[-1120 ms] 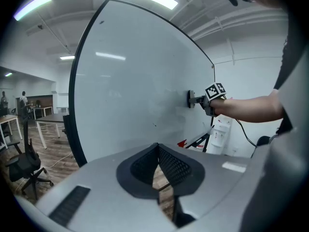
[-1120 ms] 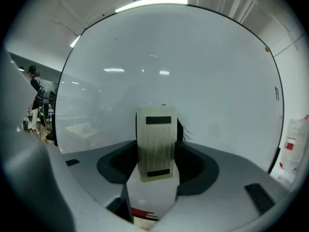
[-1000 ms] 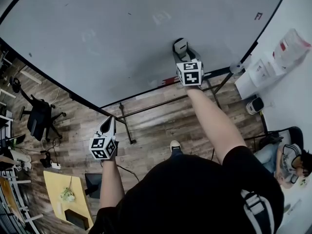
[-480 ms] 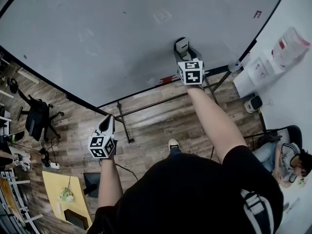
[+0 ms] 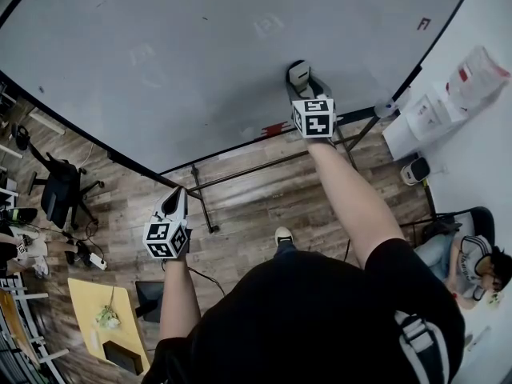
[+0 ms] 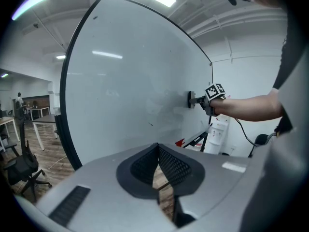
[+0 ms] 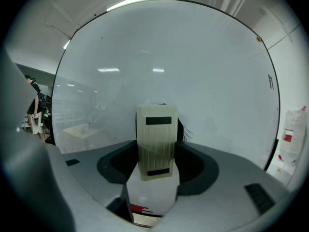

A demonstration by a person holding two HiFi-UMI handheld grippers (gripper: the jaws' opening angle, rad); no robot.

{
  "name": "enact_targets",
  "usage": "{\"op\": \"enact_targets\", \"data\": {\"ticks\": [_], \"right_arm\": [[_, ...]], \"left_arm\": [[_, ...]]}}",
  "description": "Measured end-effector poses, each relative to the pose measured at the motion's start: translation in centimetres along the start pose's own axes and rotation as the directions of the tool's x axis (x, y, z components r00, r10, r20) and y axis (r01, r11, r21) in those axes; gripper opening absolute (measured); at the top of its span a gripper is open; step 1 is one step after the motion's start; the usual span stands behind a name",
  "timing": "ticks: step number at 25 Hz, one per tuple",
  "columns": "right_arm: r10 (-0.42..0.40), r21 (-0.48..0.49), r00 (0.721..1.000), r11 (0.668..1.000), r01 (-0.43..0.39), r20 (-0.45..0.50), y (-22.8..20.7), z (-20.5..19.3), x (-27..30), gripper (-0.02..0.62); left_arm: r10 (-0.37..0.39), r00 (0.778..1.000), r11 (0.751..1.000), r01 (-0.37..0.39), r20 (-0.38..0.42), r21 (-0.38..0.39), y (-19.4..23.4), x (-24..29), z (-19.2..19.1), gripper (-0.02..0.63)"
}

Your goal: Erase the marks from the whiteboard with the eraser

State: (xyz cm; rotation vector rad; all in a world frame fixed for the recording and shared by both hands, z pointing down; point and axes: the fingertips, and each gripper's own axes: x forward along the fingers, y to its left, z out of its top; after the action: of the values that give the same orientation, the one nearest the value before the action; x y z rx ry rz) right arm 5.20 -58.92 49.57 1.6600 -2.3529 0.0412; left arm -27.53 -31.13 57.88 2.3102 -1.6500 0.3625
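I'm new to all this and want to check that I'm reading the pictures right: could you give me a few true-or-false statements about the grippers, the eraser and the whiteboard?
1. The right gripper holds the eraser. True.
2. The eraser hangs free in the air. False: it is up against the whiteboard.
3. The left gripper is shut and empty. True.
4. The left gripper touches the whiteboard. False: it is held apart from it, above the floor.

Right gripper (image 5: pixel 298 74) clamped, arm (image 5: pixel 346 192) extended; left gripper (image 5: pixel 174 202) apparently shut.
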Motion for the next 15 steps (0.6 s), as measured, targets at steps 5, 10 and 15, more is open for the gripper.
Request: {"op": "enact_targets", "data": {"ticks": [5, 10, 15], "right_arm": [[0.02, 0.039, 1.0, 0.999, -0.019, -0.02, -0.1, -0.4, -0.8, 0.231], [0.031, 0.057, 0.999, 0.998, -0.029, -0.033, -0.5, -1.5, -2.8, 0.232], [0.026, 0.072, 0.999, 0.997, -0.022, -0.046, -1.7, -2.7, -5.6, 0.232]], "left_arm": [[-0.005, 1.0, 1.0, 0.005, -0.004, 0.002, -0.4, -0.5, -0.3, 0.014], [-0.015, 1.0, 1.0, 0.015, 0.0, 0.01, -1.1, -1.0, -0.3, 0.014], [-0.035, 0.999, 0.999, 0.035, 0.004, 0.027, -2.6, -1.4, 0.1, 0.014]]}}
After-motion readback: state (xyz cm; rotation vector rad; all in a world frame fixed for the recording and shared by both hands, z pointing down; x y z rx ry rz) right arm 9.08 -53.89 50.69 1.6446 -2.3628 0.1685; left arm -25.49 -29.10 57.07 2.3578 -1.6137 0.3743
